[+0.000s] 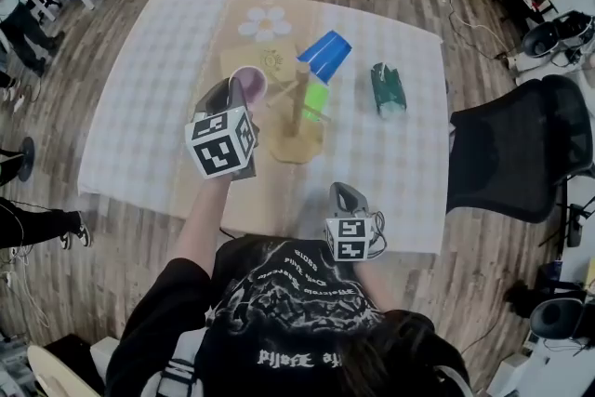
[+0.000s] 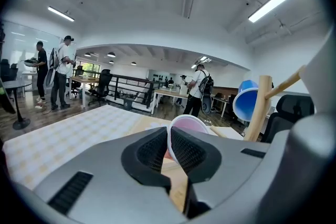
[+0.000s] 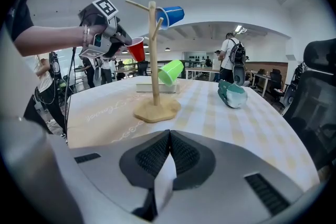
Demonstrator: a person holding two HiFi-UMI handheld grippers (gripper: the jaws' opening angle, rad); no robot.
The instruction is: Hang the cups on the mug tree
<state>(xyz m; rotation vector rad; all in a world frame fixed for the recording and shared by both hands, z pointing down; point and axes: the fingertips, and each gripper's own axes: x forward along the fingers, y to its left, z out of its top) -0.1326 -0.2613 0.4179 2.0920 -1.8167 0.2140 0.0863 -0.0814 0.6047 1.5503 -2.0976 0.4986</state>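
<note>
1. Step in hand: hanging the third cup. The left tool (image 2: 169,145) is pinched on the rim of the red cup (image 1: 250,81), pads nearly together with only the cup wall between them. The cup is in the air just left of the tree (image 1: 299,112), near the upper pegs, with its mouth facing up and back toward the tool.
2. The right tool (image 3: 169,152) has its jaws fully together and holds nothing. It sits low at the near edge of the bench (image 1: 139,107), well apart from the tree.
3. Next move, my read: tip the red cup mouth-first over the free upper-left peg (image 3: 137,4), seat it, then open. The cup must be rolled so its mouth meets the peg tip. One pad is inside the rim, so the peg should enter on the opposite side or it may foul.
4. Risk: the tree looks light on a small base. A sideways knock could tip it and shed the hung cups.
5. Then the teal cup (image 1: 388,88), which lies on its side on the bench right of the tree, well apart from it. The right tool is the nearer one.
6. Count:
   - Cups: 4. The blue cup (image 1: 325,54) is hung high, the green cup (image 1: 317,96) is hung lower, red is in the left tool, and teal is on the bench.
   - Tree: 1.
   - Tools: 2.
   - Hung so far: 2 of 4.
</note>
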